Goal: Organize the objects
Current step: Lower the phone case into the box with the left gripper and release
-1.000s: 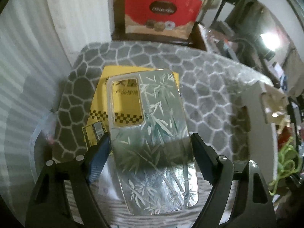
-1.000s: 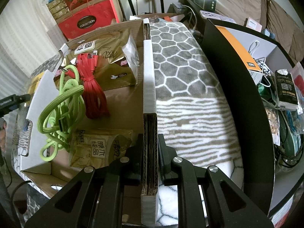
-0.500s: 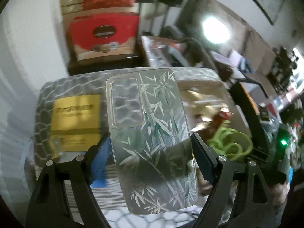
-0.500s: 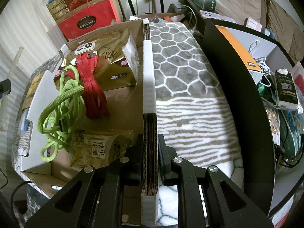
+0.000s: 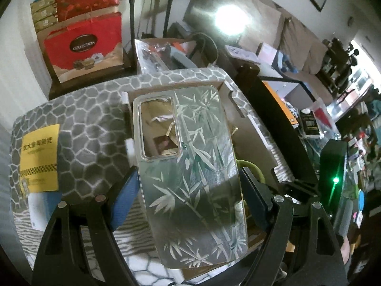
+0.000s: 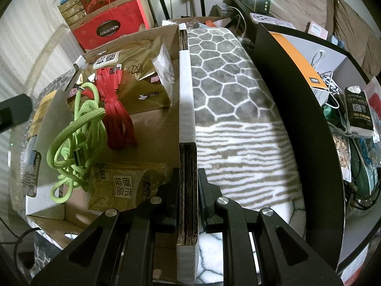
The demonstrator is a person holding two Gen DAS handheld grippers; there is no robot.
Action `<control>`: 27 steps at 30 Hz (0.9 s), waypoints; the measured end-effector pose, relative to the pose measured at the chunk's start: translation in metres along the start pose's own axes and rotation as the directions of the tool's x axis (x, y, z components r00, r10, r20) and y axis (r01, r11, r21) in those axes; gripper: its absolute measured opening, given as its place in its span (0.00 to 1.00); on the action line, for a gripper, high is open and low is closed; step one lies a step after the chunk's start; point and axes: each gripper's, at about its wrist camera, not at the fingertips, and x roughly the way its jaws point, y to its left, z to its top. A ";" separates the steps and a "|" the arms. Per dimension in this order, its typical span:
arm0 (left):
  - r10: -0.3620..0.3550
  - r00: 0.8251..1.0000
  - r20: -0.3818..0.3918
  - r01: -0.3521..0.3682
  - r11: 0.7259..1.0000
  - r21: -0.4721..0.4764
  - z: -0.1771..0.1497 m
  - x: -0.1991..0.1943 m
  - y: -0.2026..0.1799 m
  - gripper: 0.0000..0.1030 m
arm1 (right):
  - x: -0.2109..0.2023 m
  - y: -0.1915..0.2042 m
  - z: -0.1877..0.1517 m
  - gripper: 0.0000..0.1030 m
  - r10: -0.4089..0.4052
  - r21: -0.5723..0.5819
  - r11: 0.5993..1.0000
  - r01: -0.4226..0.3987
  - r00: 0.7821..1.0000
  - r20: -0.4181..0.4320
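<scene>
While the cardboard box [image 6: 152,140] sits on the grey honeycomb-patterned blanket [image 6: 228,81], everything else can be placed against it. Far to the box's left, lying flat on the blanket, is a yellow packet [image 5: 40,159]. Next, hanging above the box's left wall, the left gripper [image 5: 190,186] has its two fingers clamped on the long edges of a clear phone case [image 5: 190,176] printed with bamboo leaves; the case is held upright between them, camera cut-out at the top, clear of the blanket, and the box's brown floor shows through it. Inside the box, against its left side, lies a tangled lime-green cable [image 6: 78,133]; just right of that, touching it, is a bundled red cable [image 6: 114,109], resting partly on a gold tissue pack [image 6: 133,78] at the box's far end. A second gold pack [image 6: 121,186] lies at the near end, under the green loops. On the box's right wall [image 6: 187,109], the right gripper [image 6: 188,200] is closed tight, one finger inside and one outside, pinching the corrugated edge. Right of the box, beyond the blanket, stands a dark curved panel [image 6: 300,128].
</scene>
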 end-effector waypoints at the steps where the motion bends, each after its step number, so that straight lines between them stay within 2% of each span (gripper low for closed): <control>1: 0.004 1.000 -0.002 -0.004 1.000 -0.001 -0.002 0.003 -0.001 0.78 | 0.000 0.000 0.000 0.13 0.001 0.001 1.000 -0.001 1.000 0.001; 8: 0.040 0.998 -0.039 -0.042 0.999 -0.034 -0.009 0.028 -0.003 0.78 | 0.000 0.001 0.000 0.13 0.000 -0.003 1.000 0.000 1.000 0.003; 14: 0.071 0.997 -0.030 -0.072 0.996 -0.044 -0.011 0.034 -0.006 0.79 | 0.002 0.001 0.001 0.13 -0.004 -0.005 1.000 0.004 1.000 0.006; 18: 0.056 0.998 -0.041 -0.058 0.997 -0.058 -0.013 0.031 -0.005 0.79 | 0.002 0.000 0.001 0.12 -0.002 -0.005 1.000 0.002 1.000 0.006; 22: -0.005 0.999 -0.051 -0.001 0.995 -0.104 -0.012 0.028 -0.001 0.83 | 0.002 0.000 0.001 0.12 -0.003 -0.003 1.000 0.003 1.000 0.008; 27: -0.003 0.999 -0.043 -0.001 0.995 -0.096 -0.010 0.022 -0.001 0.83 | 0.002 -0.001 0.000 0.12 -0.001 -0.002 1.000 0.001 1.000 0.009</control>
